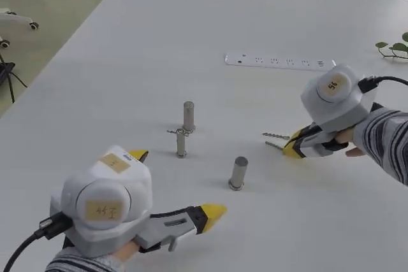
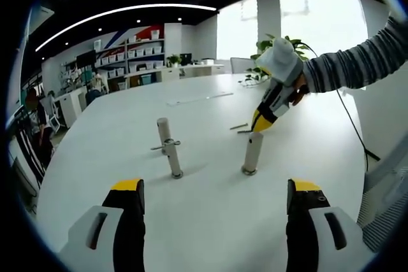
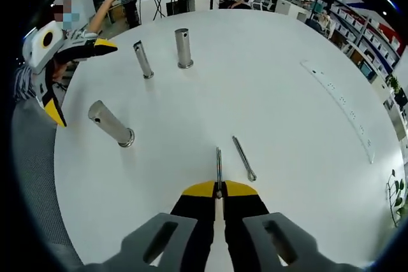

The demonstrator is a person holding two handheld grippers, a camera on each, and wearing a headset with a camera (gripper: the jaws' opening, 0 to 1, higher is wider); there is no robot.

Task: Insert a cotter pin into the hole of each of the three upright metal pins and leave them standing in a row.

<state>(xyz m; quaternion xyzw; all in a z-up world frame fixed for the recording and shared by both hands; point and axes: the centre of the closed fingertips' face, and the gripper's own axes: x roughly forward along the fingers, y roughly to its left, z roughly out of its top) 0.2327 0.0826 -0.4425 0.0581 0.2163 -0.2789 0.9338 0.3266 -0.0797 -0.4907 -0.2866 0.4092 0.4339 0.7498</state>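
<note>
Three upright metal pins stand on the white table: a far one (image 1: 188, 116), a thinner one (image 1: 182, 144) with a cotter pin (image 1: 173, 132) through its top, and a near one (image 1: 238, 173). My right gripper (image 1: 290, 150) (image 3: 218, 190) rests at the table's right, shut on a cotter pin (image 3: 218, 167) that points towards the pins. A second cotter pin (image 3: 243, 157) (image 1: 275, 136) lies loose beside it. My left gripper (image 1: 176, 183) (image 2: 215, 189) is open at the near left, its jaws wide apart and facing the pins (image 2: 173, 157), with nothing between them.
A white power strip (image 1: 279, 62) lies across the far part of the table (image 1: 127, 62). Leaves of a plant (image 1: 395, 48) show at the right edge. Office chairs and shelves stand beyond the table.
</note>
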